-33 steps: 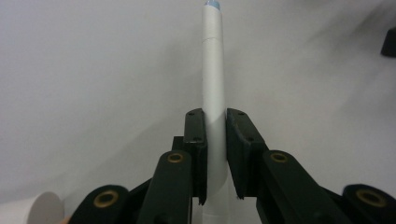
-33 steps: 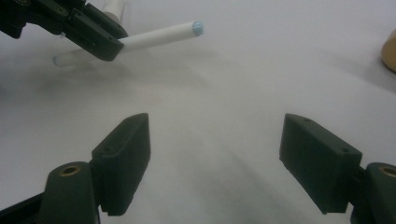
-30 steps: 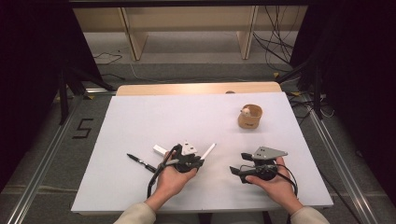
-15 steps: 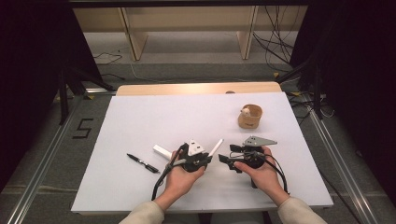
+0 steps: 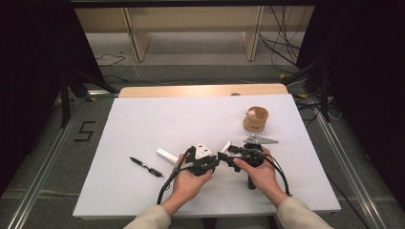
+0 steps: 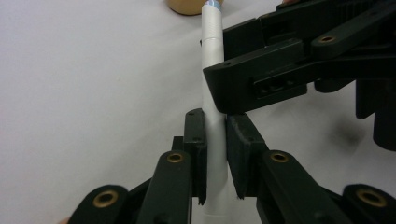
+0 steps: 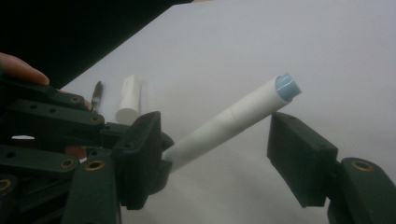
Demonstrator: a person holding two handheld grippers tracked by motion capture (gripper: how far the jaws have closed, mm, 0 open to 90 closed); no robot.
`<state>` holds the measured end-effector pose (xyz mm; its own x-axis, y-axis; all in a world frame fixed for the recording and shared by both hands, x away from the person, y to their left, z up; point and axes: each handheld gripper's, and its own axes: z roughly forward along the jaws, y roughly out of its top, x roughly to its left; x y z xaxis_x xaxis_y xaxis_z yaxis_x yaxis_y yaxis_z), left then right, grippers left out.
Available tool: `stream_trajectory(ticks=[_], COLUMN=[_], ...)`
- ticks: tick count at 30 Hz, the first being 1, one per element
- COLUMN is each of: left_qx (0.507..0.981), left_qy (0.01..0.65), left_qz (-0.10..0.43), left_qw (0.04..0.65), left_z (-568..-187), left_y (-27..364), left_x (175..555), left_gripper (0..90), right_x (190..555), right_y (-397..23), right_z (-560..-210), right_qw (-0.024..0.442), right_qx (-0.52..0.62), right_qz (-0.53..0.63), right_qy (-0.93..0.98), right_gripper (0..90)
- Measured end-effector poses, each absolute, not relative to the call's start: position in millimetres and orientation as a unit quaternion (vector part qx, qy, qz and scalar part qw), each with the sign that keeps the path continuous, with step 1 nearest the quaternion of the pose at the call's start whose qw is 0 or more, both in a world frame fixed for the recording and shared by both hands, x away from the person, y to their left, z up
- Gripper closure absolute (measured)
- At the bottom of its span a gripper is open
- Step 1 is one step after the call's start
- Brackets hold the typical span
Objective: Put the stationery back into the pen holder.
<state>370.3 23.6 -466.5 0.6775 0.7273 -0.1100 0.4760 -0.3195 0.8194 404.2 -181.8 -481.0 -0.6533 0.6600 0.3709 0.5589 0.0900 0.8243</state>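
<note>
White table cover (image 5: 143, 119) spans most of table, bare wooden strip (image 5: 200, 90) showing along far edge. I see tan round cup (image 5: 256, 119) on far right part of cover, small pale object inside it. Black pen (image 5: 147, 167) lies flat near left, tilted. White cap piece (image 5: 165, 155) just beside it, apart from pen. Black "5" mark (image 5: 85, 131) on floor, left of table. Loose cables (image 5: 282, 47) on floor beyond.

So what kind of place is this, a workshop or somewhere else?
Probably a lab or recording room, not a home: a table under a plain white sheet, loose cables on the grey floor behind it, metal rails along the floor, and a taped number 5.
</note>
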Motion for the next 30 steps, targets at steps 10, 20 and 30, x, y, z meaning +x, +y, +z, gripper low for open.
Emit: stream_trajectory(ticks=[10,20,30], left_qx=[0.790,0.777,0.779], left_qy=[0.378,0.373,0.362], left_qz=[0.147,0.158,0.177], left_qw=[0.459,0.482,0.480], left_z=[-461.6,-452.3,-451.3], left_y=[21.9,19.0,28.0], left_x=[369.9,367.8,365.8], left_gripper=[78.6,78.5,66.4], right_x=[403.2,395.7,394.6], right_y=[-182.0,-182.2,-181.7], right_z=[-478.7,-462.5,-454.3], right_qw=[0.019,0.026,0.089], right_qx=[0.430,0.410,0.381], right_qz=[0.561,0.599,0.586], right_qy=[0.707,0.688,0.709], right_gripper=[61.4,78.7,78.7])
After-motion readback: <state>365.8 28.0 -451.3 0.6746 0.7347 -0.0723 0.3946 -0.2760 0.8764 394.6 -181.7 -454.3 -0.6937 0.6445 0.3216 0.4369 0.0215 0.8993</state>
